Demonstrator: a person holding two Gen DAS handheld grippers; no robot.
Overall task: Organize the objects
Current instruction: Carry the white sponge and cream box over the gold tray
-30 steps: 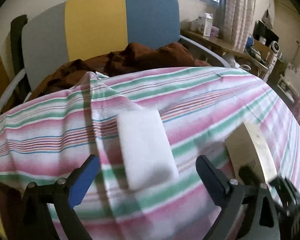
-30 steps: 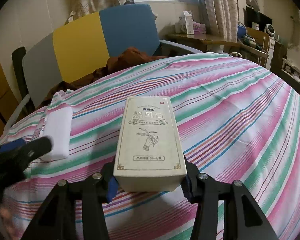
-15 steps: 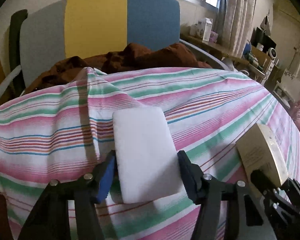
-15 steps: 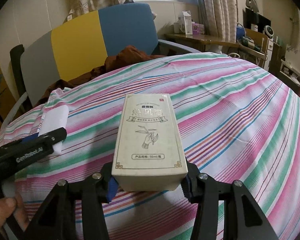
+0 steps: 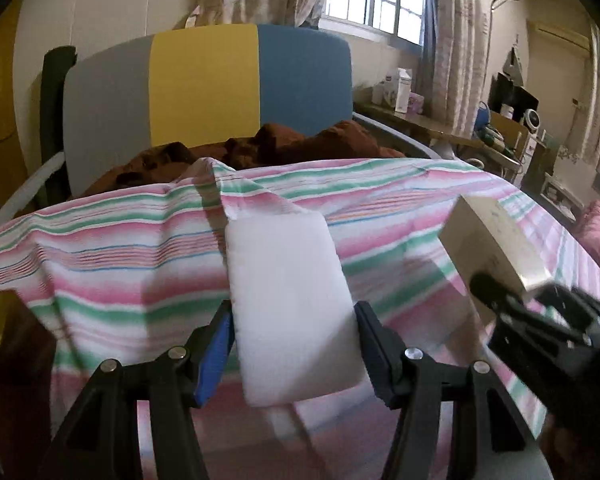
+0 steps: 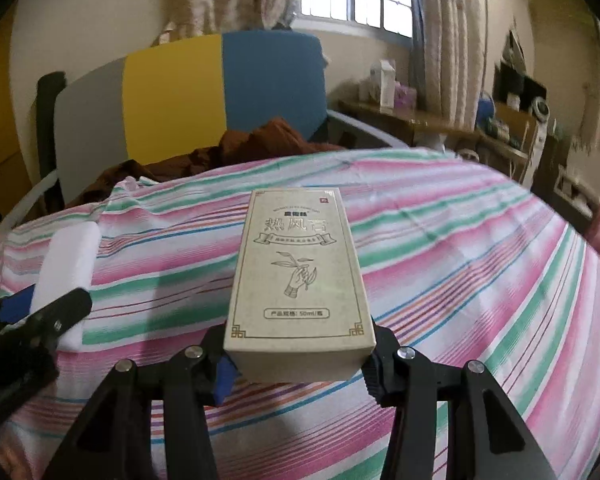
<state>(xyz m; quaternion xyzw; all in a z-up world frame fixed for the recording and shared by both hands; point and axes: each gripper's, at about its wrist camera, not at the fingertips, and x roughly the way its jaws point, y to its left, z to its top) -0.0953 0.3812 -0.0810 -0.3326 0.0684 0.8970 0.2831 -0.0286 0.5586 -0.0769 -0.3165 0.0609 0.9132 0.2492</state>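
The white sponge (image 5: 288, 304) and the beige carton (image 6: 300, 280) are the two things being organized, and both are sitting in a tool right now. The left gripper (image 5: 294, 344) is pinching the sponge by its long edges, its pads pressing on both sides, and the sponge is sticking forward over the striped sheet (image 5: 120, 248), apparently lifted clear of it at the near end, though I cannot tell for sure. The right gripper (image 6: 298, 360) is clamping the near end of the carton, which is lying flat in the jaws with its printed face upward, above the same sheet. Each tool is showing at the edge of the other's view, so the two are working side by side. Beyond them a brown blanket (image 5: 300, 144) is lying bunched against the grey, yellow and blue headboard (image 5: 204, 80). Judging from this, the picking up is done for both things; what is left is carrying them to wherever they belong and setting them down. No bin, tray or other target is showing in either view.
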